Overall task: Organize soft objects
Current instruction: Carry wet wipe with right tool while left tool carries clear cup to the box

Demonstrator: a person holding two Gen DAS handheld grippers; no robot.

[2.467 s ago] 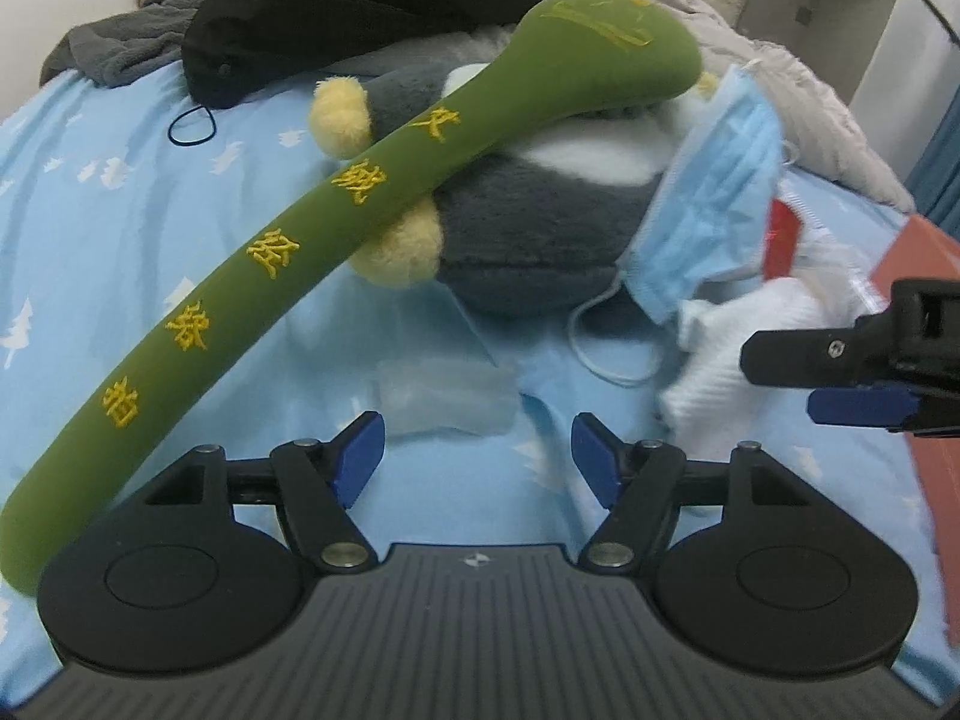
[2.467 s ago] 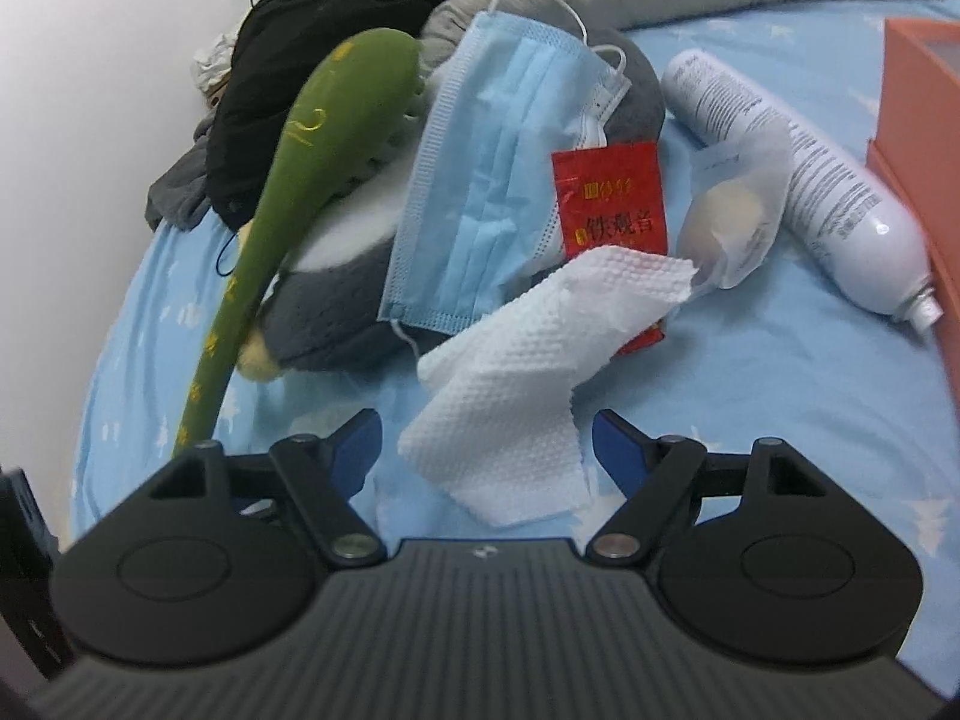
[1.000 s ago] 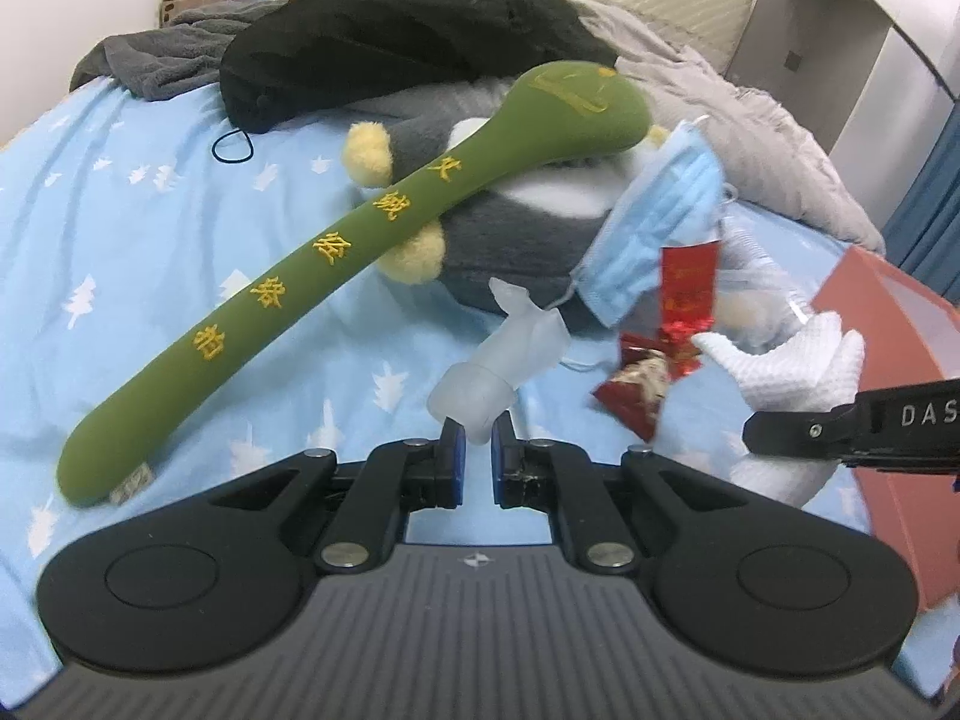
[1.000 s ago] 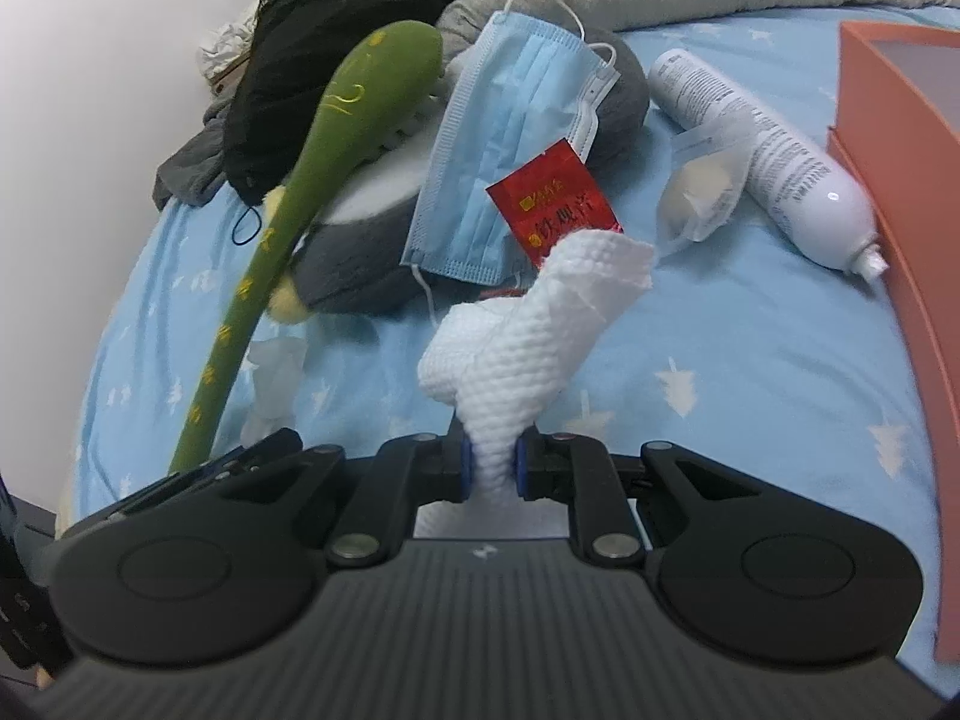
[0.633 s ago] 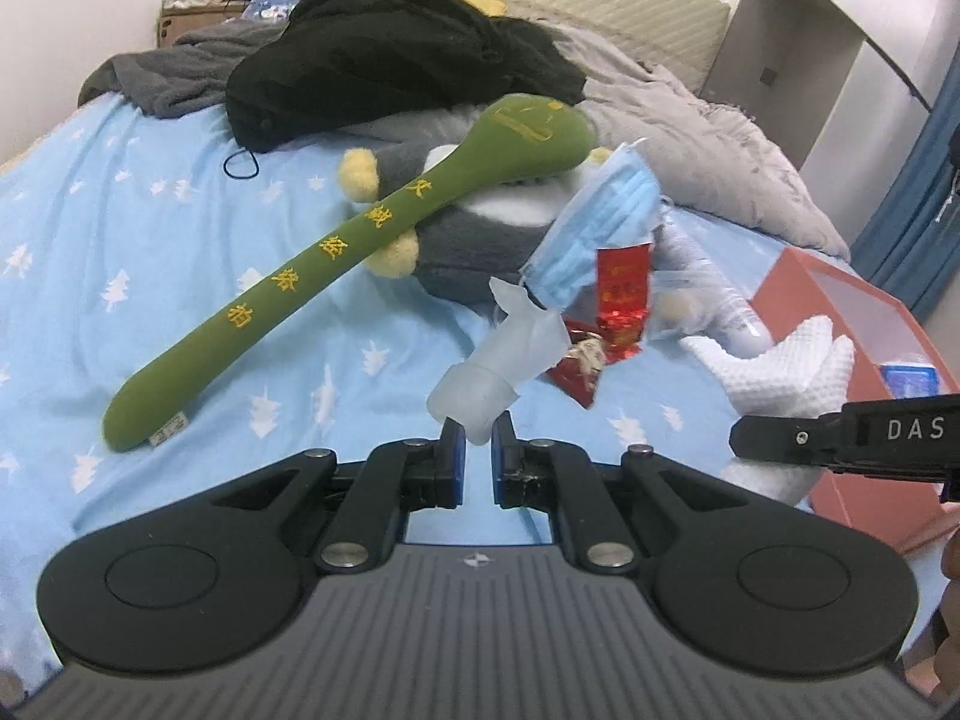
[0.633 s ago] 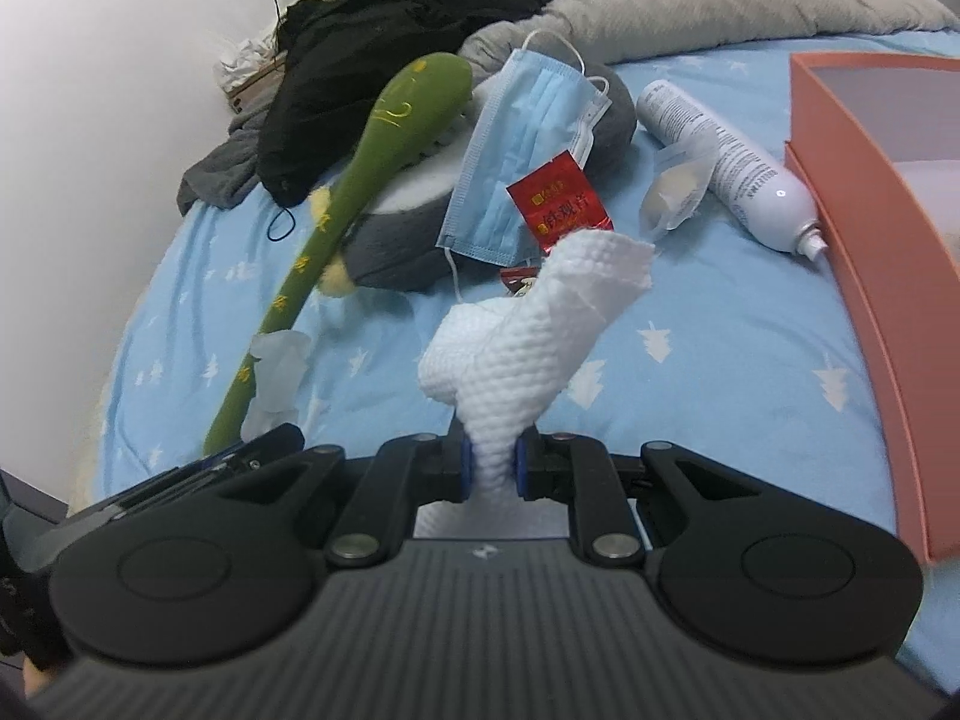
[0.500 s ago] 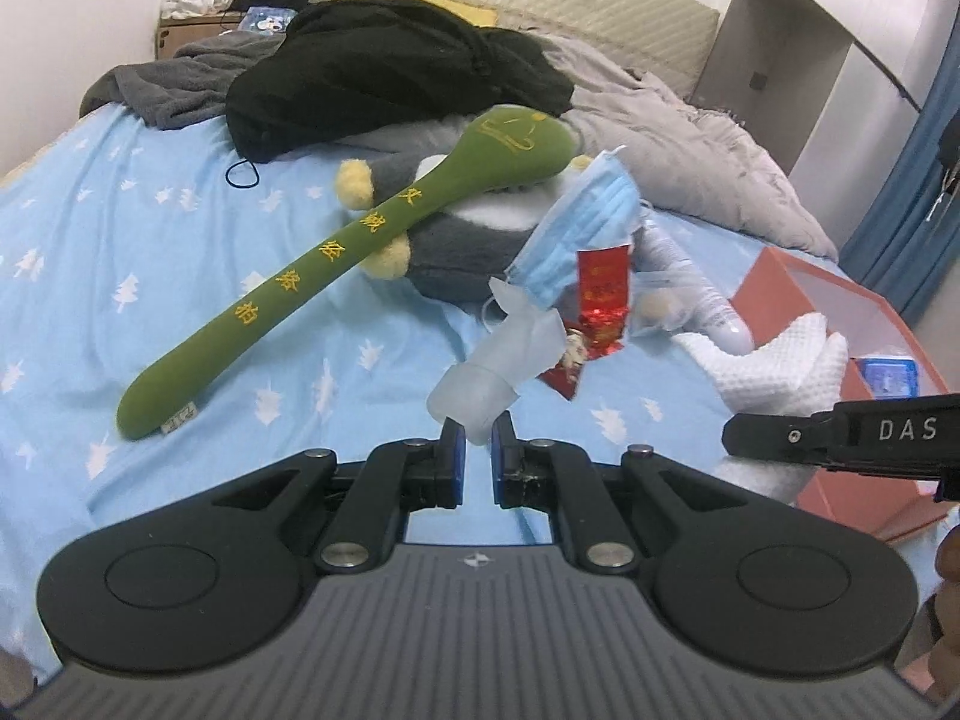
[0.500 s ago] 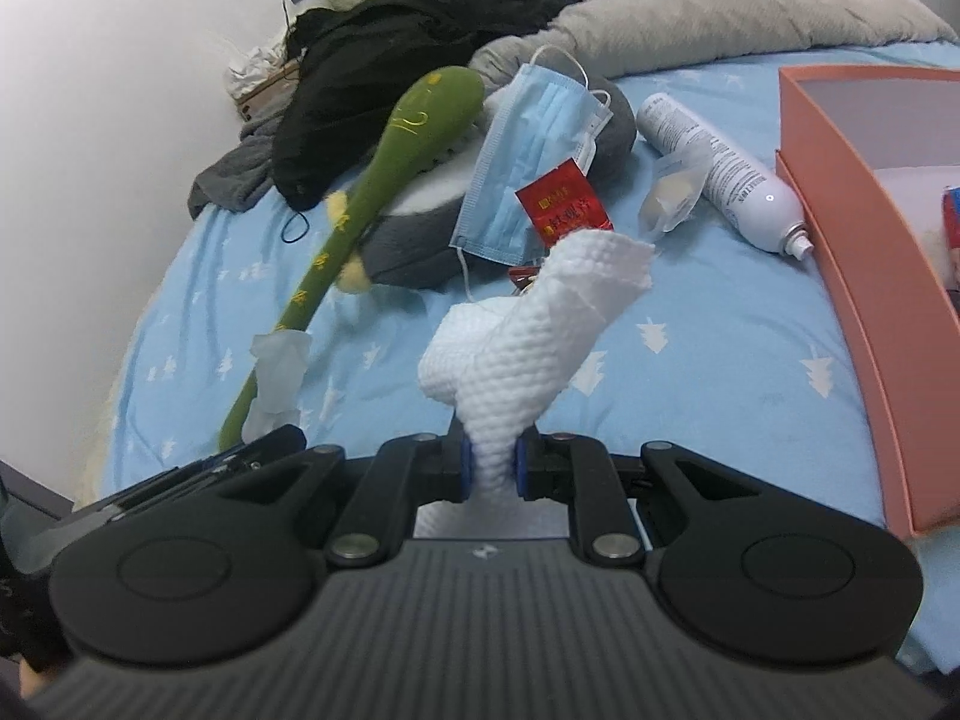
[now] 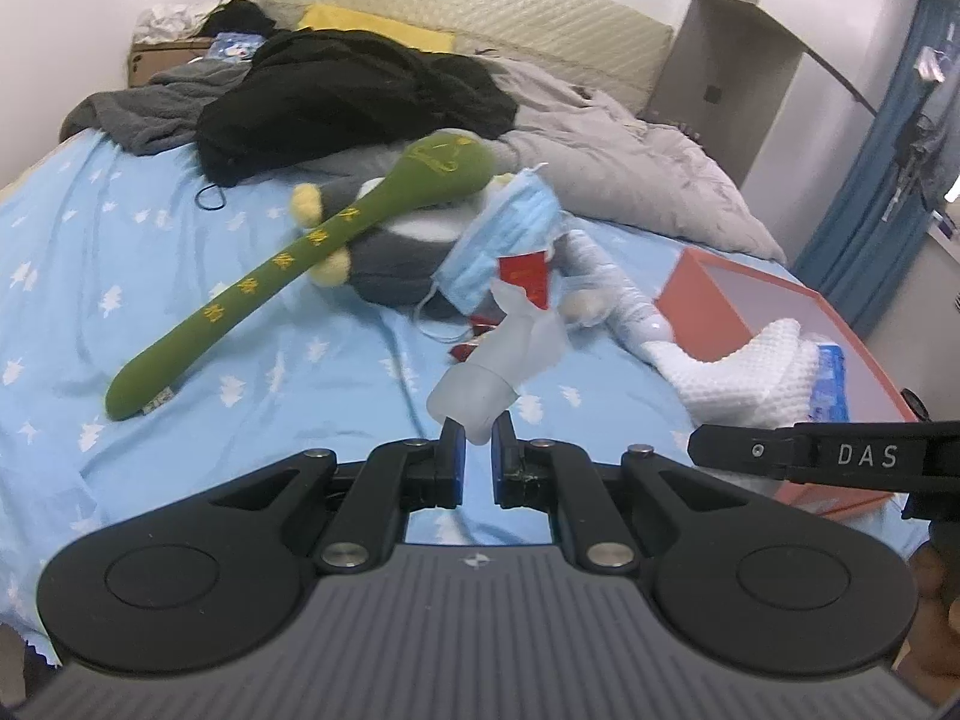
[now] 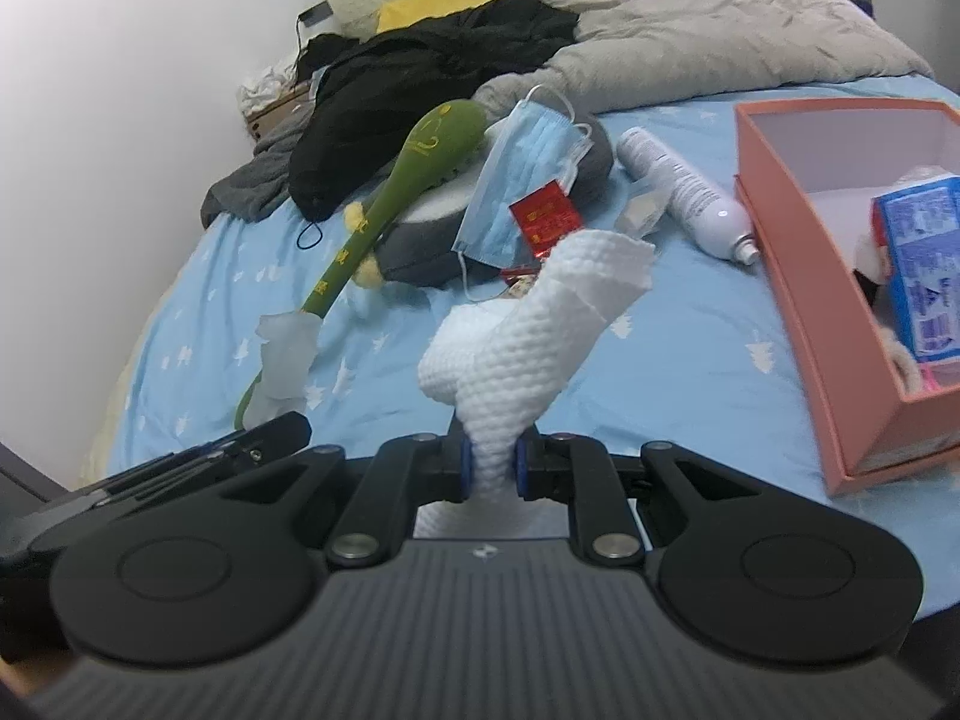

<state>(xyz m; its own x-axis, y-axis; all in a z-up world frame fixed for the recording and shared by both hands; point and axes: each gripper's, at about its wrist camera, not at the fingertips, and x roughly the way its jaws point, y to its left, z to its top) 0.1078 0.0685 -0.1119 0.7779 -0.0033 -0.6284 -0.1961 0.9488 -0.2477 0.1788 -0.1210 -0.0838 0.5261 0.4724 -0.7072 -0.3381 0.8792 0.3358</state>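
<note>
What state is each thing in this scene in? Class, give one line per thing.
Left gripper: shut on a clear bag.
Right gripper: shut on a white cloth.
Orange box: open, holding a blue packet.
Face mask: draped over the grey plush toy.
Green plush stick: lying across the toy.

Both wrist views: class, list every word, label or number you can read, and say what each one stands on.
"DAS": white letters on the right hand-held gripper, seen from the side in the left wrist view.
Yellow embroidered characters on the green plush stick: too blurred to read.
Gold print on the red packet: too small to read.
Print on the white bottle and the blue pack in the orange box: unreadable.
</note>
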